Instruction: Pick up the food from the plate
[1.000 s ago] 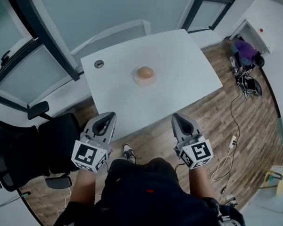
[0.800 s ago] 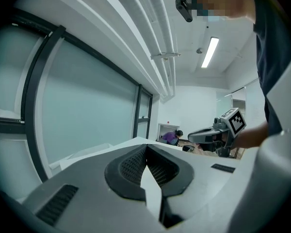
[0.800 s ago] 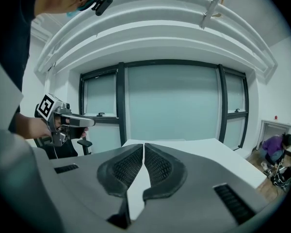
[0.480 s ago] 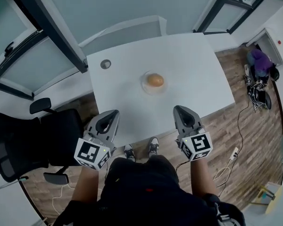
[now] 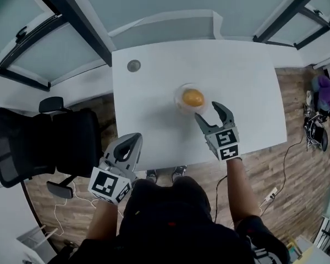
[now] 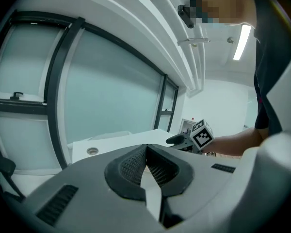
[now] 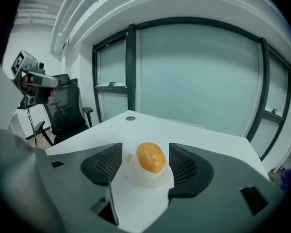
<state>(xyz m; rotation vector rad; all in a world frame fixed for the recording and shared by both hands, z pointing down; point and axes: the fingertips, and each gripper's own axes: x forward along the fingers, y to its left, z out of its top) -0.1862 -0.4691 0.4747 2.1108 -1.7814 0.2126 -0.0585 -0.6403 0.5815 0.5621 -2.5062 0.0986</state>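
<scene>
As its jaws open, right gripper (image 5: 208, 111) faces food (image 5: 193, 98).

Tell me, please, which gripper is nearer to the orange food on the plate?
Right. The right gripper is over the table, its jaws opening just short of the orange food, nothing between them. The left gripper, shut, hangs off the table's near edge.

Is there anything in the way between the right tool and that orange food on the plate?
Nothing visible does. The right tool, its jaws opening with nothing gripped yet, points straight at the food on its plate, with only bare table between them.
</scene>
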